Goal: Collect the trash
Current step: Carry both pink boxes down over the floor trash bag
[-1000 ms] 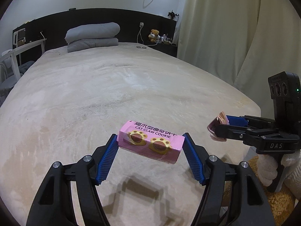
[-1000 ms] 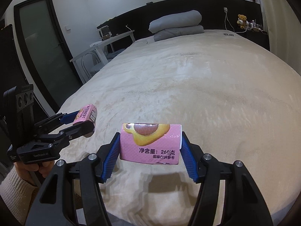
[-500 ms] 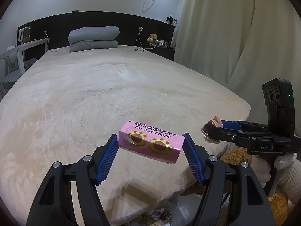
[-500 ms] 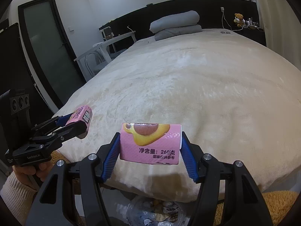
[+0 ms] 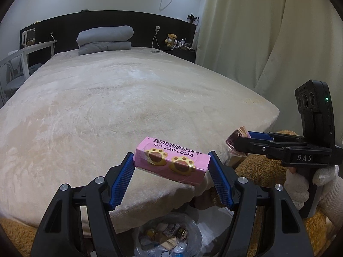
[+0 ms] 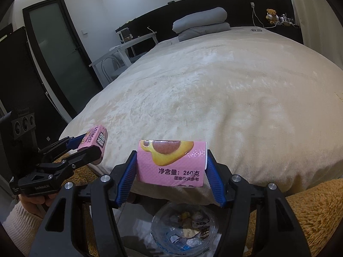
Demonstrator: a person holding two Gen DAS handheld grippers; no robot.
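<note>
My left gripper (image 5: 171,163) is shut on a pink "CAT CLAW COOKIE" box (image 5: 173,160), held crosswise just past the foot edge of the bed. In the right wrist view the right gripper (image 6: 170,159) is shut on a second pink cookie box (image 6: 171,165). Each gripper also shows in the other's view: the right gripper (image 5: 236,141) at the right with a pink box end in it, the left gripper (image 6: 90,147) at the left with its box (image 6: 95,139). Below both, a trash bin with a clear bag (image 5: 169,237) (image 6: 184,229) holds several crumpled wrappers.
A wide beige bed (image 5: 120,107) fills the view ahead, with folded grey bedding (image 5: 105,38) at the dark headboard. A curtain (image 5: 268,42) hangs on the right. A brown fuzzy rug (image 6: 310,209) lies at the bed's foot. A white chair (image 6: 120,57) and a dark door (image 6: 57,53) are on the left.
Both grippers have drawn back from over the bed to past its foot edge, each still gripping its pink box. The bag-lined trash bin has come into view underneath.
</note>
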